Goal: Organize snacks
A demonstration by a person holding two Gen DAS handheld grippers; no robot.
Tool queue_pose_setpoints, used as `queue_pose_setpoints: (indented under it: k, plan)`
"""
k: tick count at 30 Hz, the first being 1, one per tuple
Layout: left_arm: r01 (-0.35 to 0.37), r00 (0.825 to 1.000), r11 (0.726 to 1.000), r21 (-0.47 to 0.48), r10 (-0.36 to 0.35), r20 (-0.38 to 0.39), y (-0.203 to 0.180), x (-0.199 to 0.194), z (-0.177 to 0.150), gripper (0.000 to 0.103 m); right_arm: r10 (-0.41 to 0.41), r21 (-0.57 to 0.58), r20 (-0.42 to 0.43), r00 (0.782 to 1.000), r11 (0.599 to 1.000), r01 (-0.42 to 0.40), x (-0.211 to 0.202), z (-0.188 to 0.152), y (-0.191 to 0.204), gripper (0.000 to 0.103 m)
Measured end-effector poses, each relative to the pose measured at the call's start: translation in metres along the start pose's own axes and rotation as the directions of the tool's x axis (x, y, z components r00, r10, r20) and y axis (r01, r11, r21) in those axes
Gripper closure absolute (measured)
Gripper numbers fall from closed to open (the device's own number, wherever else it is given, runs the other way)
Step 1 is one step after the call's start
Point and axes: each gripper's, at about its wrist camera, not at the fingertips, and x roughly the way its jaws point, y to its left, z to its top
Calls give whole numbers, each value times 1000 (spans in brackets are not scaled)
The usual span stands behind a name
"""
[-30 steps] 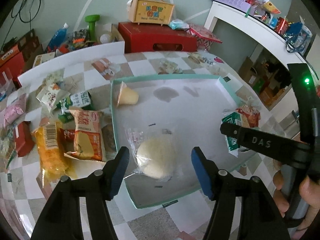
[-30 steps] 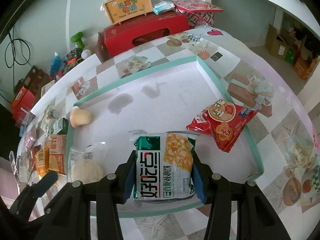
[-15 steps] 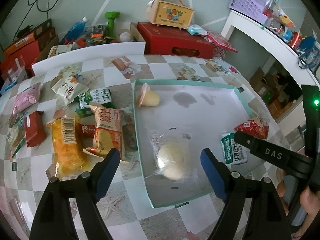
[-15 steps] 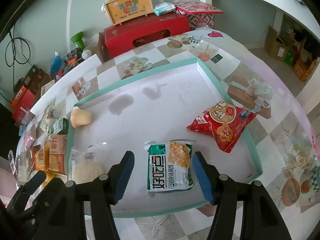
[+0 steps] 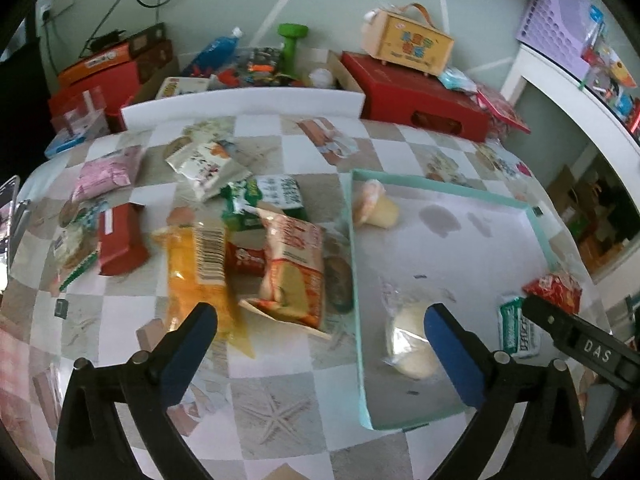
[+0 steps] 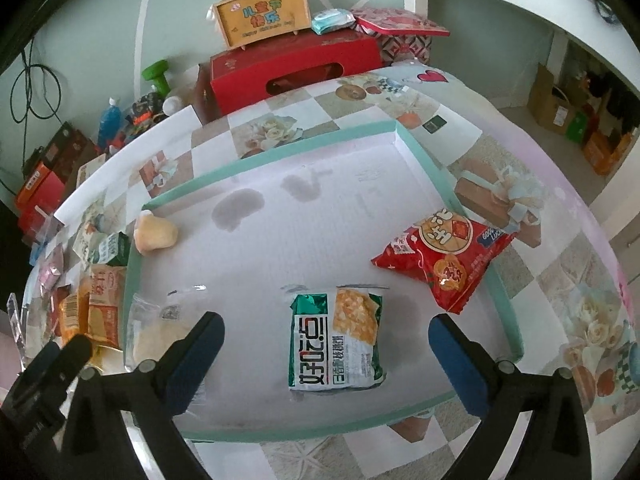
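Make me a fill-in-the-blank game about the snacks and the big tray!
1. The green and white snack packet lies inside the ____ with the teal rim.
2. The jaws of the right gripper are ____ and hold nothing.
3. The red snack bag lies over the tray's ____ edge.
4. The snack pile beside the tray lies on its ____ side.

Answers: tray; open; right; left

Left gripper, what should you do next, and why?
Probably ease the open left gripper forward onto the orange cake packet. That packet lies outside the tray, just ahead of the spread jaws. The right gripper is open above the green packet lying in the tray.
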Motion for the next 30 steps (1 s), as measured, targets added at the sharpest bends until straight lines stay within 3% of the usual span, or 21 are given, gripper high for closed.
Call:
queue_pose_setpoints:
  k: [8,15,21,25,30]
  plan:
    - [-24,999,1000,-3,24,30,6,-3,1,0,-20,-10,45,999,1000,21,-4,-1,3,0]
    - [-27,998,1000,-16,28,59,18,-11,4,0,29,-39,81,996,999,-26,-8,0,14,0]
    - [-51,995,997,-56,55,79,52,-26,11,0,75,-133,101,992,989,-62,-9,-2,44,0]
    - [-104,990,992,-70,110,90,81,-38,15,0,170,-135,100,980,978,-156,-11,-3,63,0]
    - [-103,992,982,-159,114,62,124,-45,16,0,236,-162,78,969,962,-221,-12,-4,93,0]
